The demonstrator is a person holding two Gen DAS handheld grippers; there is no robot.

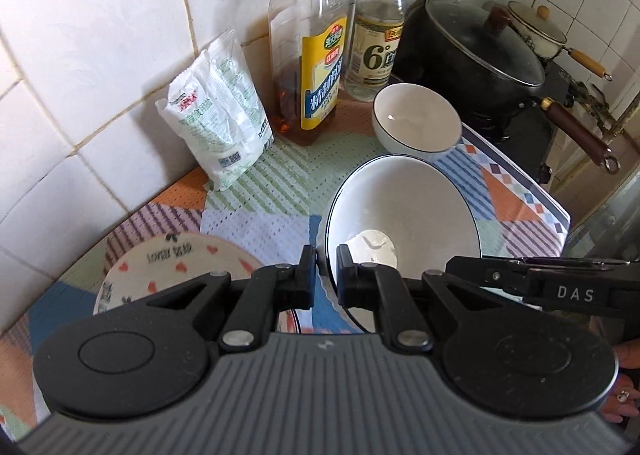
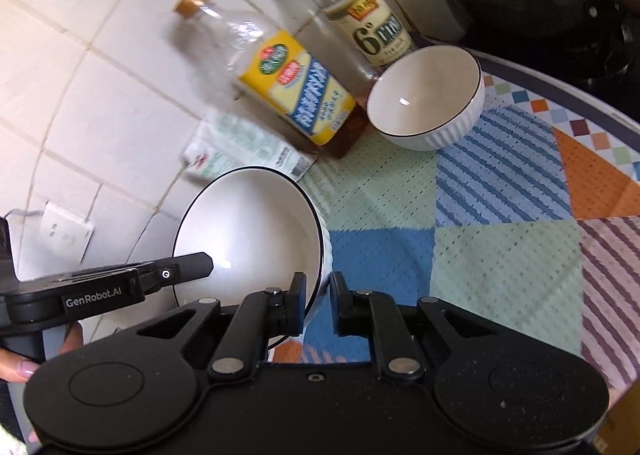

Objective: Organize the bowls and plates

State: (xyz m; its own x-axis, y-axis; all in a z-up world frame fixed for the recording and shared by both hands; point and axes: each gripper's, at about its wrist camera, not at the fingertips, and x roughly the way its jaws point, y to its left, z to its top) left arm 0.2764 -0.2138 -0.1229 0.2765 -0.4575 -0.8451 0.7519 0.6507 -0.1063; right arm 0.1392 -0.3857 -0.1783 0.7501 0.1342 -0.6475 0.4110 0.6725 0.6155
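Tiled kitchen corner, desk (image 2: 500,255) covered with a colourful patchwork mesh mat. The big white bowl with the thin dark rim (image 1: 404,211) is tipped up on edge, off the mat, and both tools are on it: the left gripper (image 1: 326,275) has its jaws nipping the near rim, the right gripper (image 2: 318,303) has its jaws clamped on the rim from the other side. In the left view, a bright patch of light sits in the bottom of that bowl.

Just behind it, a smaller white ribbed bowl with the same dark rim (image 2: 426,95) sits upright on the mat. Down to the left lies a cream plate with red hearts (image 1: 176,267), partly hidden by the left tool.

Against the wall: a white and green pouch (image 1: 218,115), a yellow-labelled bottle with brown liquid (image 1: 308,55), and a clear bottle with a "6°" label (image 1: 376,35). Right of those, a black lidded wok (image 1: 476,51) on the stove.
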